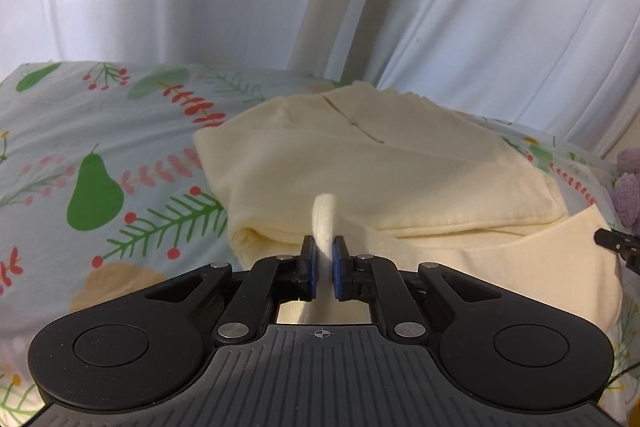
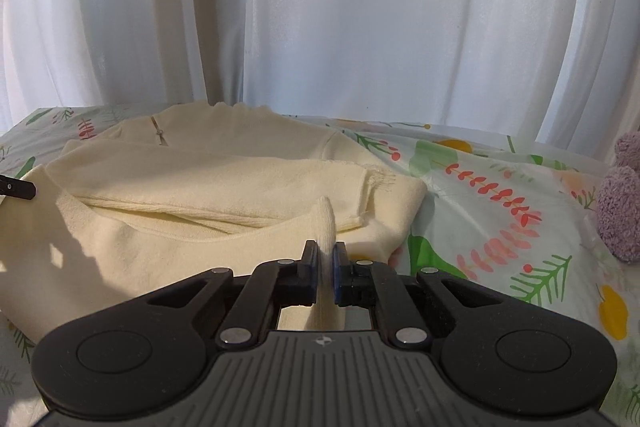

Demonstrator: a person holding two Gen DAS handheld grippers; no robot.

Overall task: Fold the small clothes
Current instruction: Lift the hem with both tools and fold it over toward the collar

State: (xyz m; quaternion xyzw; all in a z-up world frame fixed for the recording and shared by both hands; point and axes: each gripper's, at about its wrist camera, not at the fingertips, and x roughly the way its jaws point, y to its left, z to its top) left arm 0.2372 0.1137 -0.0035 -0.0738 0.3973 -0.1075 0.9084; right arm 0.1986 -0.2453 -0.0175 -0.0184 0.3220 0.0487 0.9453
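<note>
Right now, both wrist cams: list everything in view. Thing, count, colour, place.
garment: 1, cream yellow, partly folded on the sheet, near edge pinched up at two spots
bedsheet: 1, pale blue with green pears, leaves and red berries, under the garment
curtain: 1, white sheer, hanging behind the bed
plush thing: 1, fuzzy lilac, at the right edge on the sheet, kind unclear
left gripper: 1, black with blue pads, shut on a fold of the garment
right gripper: 1, black with blue pads, shut on a fold of the garment
</note>
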